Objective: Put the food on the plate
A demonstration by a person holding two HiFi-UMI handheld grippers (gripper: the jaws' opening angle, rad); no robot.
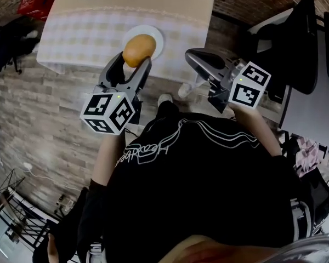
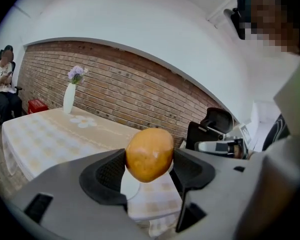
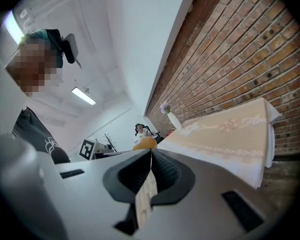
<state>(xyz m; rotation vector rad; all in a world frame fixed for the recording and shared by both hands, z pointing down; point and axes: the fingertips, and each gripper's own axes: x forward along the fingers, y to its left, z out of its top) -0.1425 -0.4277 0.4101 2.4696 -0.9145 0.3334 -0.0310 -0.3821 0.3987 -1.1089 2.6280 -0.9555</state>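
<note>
Black shirt [image 1: 197,174] fills the bottom of the head view, closest to the lens. Beyond it the left tongs [image 1: 136,59] are clenched on the food [image 1: 139,48], one rounded orange-brown piece held in the air. It overlaps the white plate [image 1: 157,36], which sits near the front edge of the cloth-covered surface [image 1: 82,32]. The right tongs [image 1: 191,55] hang to the right of the plate, off the surface, with nothing in them. I count one food, one plate and two tongs.

Left gripper view: the food sits squarely between the two jaws, pinched on both sides. The plate shows below and past it on the surface, bare. One white vase [image 2: 69,97] with flowers stands far back, well apart from the plate.

Right gripper view: the jaws are closed on each other, with only a sliver of light between them and nothing held. The top of the food peeks over them in the distance.

I judge the step in hand to be the carry: the food is gripped and lifted, close to over the plate but not yet on it. Next I would bring it down over the plate's middle until it touches, then ease the left jaws apart slowly. A rounded piece may roll toward the rim, and the plate lies close to the edge.
</note>
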